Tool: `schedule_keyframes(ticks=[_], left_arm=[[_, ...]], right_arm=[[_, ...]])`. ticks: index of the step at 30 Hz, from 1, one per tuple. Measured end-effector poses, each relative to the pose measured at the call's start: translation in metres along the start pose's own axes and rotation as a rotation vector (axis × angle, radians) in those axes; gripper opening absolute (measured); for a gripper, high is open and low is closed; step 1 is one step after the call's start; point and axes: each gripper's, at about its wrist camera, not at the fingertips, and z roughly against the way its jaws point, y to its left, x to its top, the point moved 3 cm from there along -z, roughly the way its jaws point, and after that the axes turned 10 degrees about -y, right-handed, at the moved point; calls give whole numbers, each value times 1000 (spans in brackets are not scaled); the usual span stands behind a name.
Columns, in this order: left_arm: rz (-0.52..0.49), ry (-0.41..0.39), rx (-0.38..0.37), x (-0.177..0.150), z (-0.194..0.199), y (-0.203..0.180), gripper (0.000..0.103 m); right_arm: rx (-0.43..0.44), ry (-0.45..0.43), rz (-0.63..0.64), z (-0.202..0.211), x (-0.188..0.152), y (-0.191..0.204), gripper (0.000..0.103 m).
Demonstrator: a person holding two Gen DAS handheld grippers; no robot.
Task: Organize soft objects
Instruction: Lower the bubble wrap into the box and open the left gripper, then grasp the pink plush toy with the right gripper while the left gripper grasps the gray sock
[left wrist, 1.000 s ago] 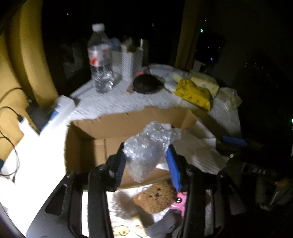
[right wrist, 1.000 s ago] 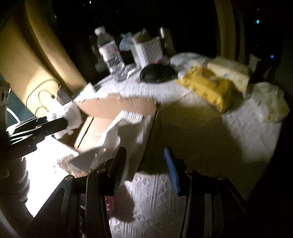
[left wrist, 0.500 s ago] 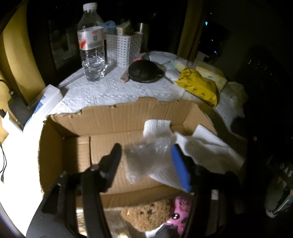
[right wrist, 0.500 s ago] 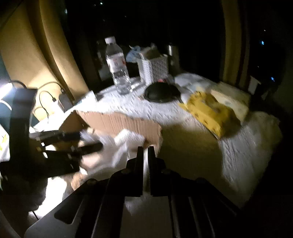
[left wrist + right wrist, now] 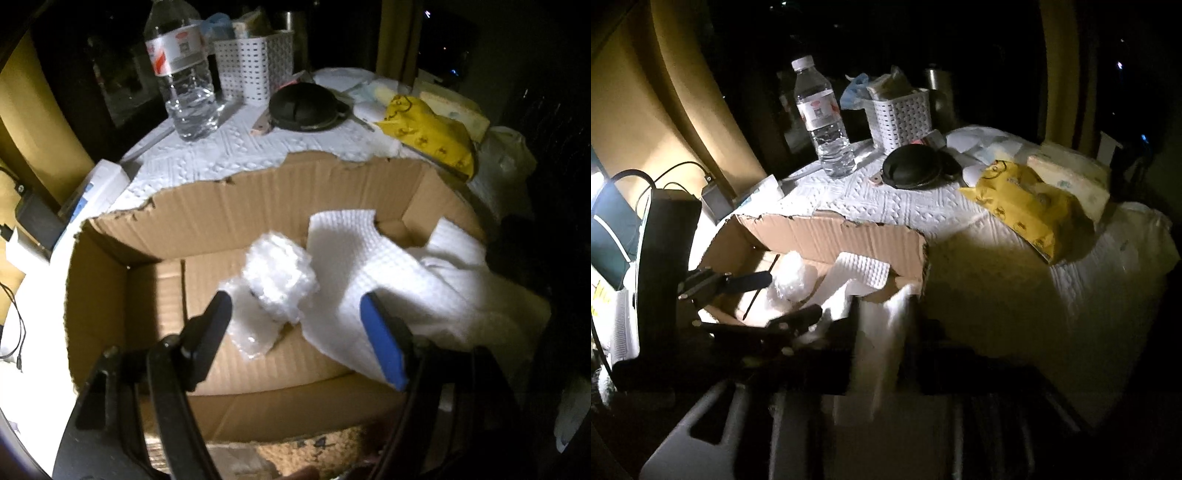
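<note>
A torn cardboard box (image 5: 229, 218) stands on the table. A wad of clear bubble wrap (image 5: 277, 284) lies inside it, beside white paper towel (image 5: 362, 266) draped over the box's right wall. My left gripper (image 5: 303, 325) is open just above the box, the bubble wrap free between its fingers. In the right wrist view the box (image 5: 831, 236), the bubble wrap (image 5: 792, 280) and the left gripper (image 5: 775, 295) show at left. My right gripper is dark and blurred at the bottom; white towel (image 5: 882, 332) hangs right in front of it.
On the white-covered table behind the box: a water bottle (image 5: 184, 85), a white perforated basket (image 5: 255, 62), a black round case (image 5: 303, 107), a yellow packet (image 5: 432, 133). Chargers and cables (image 5: 33, 221) lie at left. A brown plush (image 5: 295, 454) sits below the box's near wall.
My left gripper moved forward over the box, opened, and the bubble wrap dropped inside. My right gripper shut near the paper towel and pulled back.
</note>
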Motion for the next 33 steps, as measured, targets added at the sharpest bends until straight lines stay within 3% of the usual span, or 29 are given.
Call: schedule_keyframes(ticks=[15, 33], left_arm=[[58, -128, -18, -3, 78, 22, 73], [124, -173, -24, -64, 142, 38, 73]], right_arm=[[6, -37, -39, 49, -8, 13, 45], [25, -44, -7, 87, -44, 61, 50]])
